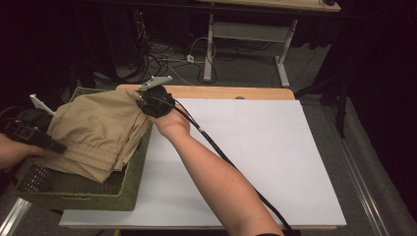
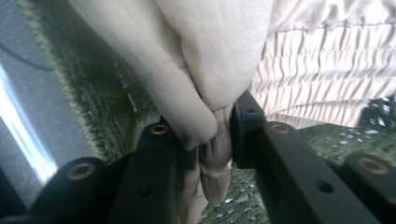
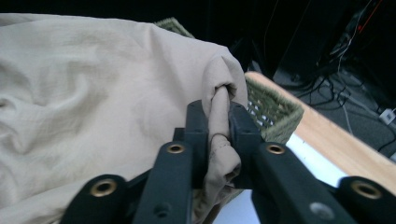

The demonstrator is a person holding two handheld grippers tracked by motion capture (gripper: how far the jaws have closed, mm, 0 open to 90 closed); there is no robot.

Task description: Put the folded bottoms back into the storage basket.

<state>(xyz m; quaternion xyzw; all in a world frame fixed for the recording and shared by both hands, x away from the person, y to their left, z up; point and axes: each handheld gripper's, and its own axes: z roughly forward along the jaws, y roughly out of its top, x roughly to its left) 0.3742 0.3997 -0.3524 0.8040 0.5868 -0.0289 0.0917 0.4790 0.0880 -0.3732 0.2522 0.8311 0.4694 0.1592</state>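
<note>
Both grippers, left (image 2: 215, 140) and right (image 3: 218, 135), pinched tan trousers (image 1: 98, 130) over the basket (image 1: 129, 189) at nine o'clock; releasing remained.

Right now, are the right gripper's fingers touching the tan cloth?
Touching. In the right gripper view, the right gripper has a bunched fold of the tan cloth between its fingers, and both press against it with no gap.

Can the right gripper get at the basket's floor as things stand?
Probably not. The right gripper is pinched on a fold of the tan garment, which is piled over most of the basket. The bare mesh floor at the near left corner lies on the left gripper's side.
</note>
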